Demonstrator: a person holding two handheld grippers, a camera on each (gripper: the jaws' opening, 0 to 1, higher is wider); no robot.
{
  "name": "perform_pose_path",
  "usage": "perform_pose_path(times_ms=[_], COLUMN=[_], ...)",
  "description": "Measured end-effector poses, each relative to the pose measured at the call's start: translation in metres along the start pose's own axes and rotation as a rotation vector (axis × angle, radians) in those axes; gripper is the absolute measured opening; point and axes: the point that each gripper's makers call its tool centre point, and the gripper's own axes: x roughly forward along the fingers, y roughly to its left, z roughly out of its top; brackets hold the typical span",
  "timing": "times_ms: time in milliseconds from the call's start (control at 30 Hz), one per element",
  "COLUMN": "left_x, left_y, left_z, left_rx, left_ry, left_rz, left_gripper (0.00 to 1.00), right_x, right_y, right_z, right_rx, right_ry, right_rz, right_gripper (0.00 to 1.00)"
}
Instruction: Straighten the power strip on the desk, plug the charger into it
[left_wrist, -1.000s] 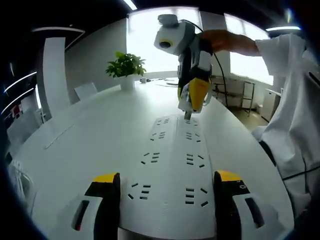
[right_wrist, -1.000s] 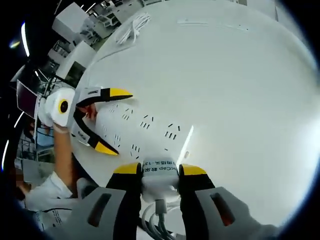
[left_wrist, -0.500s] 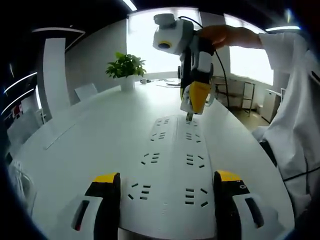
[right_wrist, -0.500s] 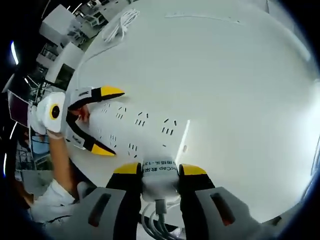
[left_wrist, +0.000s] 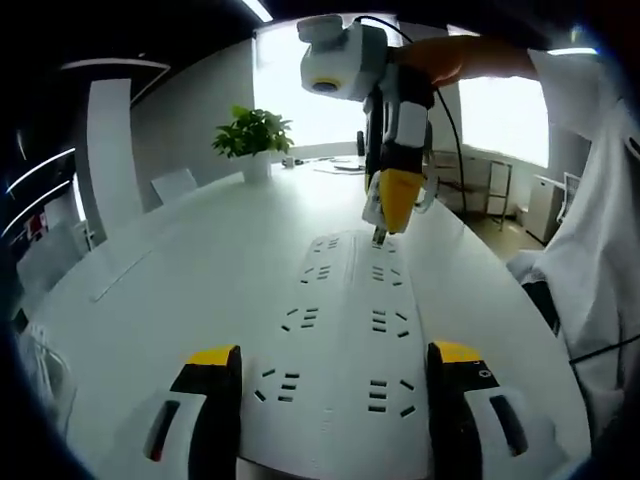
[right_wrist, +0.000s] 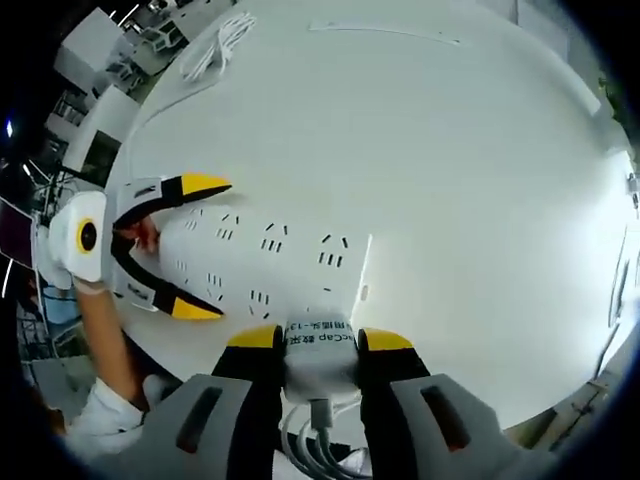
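Charger held over the far end of the power strip, strip framed by the other tool.

The white power strip (left_wrist: 345, 330) lies flat on the white bench (left_wrist: 180, 280), running lengthwise away from the left tool (left_wrist: 330, 400), whose yellow-tipped jaws stand spread wide on either side of the strip's near end; whether they press its edges cannot be told. The right tool (right_wrist: 320, 345) is clenched on the white charger (right_wrist: 320, 350), its cable (right_wrist: 315, 445) trailing back between the jaws. In the left gripper view that tool (left_wrist: 390, 195) points down at the strip's far end, the charger's prongs at or just above the last sockets. Beyond it, a potted plant (left_wrist: 252, 135) stands at the bench's far edge before bright windows. A person's white sleeve (left_wrist: 590, 250) shows at the right. In the right gripper view a coiled white cord (right_wrist: 215, 45) lies well apart from the strip.
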Motion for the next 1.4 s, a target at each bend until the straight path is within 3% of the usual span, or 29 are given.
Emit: perform_pose_path(times_ms=[267, 500, 800, 933, 1067, 1167, 1400], left_x=[0.003, 0.000, -0.002, -0.004, -0.006, 0.000, 0.019], left_y=[-0.002, -0.002, -0.002, -0.010, -0.004, -0.013, -0.020], left_z=[-0.001, 0.000, 0.005, 0.017, 0.034, 0.047, 0.070], left_rx=[0.020, 0.020, 0.006, 0.014, 0.077, 0.133, 0.166], left_ry=[0.025, -0.010, -0.044, -0.095, -0.143, -0.175, -0.225], left_rz=[0.028, 0.039, 0.043, 0.035, 0.121, 0.139, 0.164], left_gripper=[0.77, 0.77, 0.76, 0.75, 0.80, 0.85, 0.82], right_x=[0.005, 0.004, 0.004, 0.004, 0.003, 0.003, 0.002], right_y=[0.005, 0.005, 0.005, 0.005, 0.005, 0.005, 0.004], right_z=[-0.005, -0.008, -0.008, -0.007, -0.005, -0.003, -0.001], right_rx=[0.048, 0.052, 0.055, 0.053, 0.051, 0.051, 0.047], right_ry=[0.033, 0.049, 0.055, 0.058, 0.058, 0.058, 0.055], right_rz=[-0.063, -0.089, -0.073, -0.064, -0.056, -0.052, -0.047], right_gripper=[0.29, 0.29, 0.29, 0.29, 0.29, 0.29, 0.29])
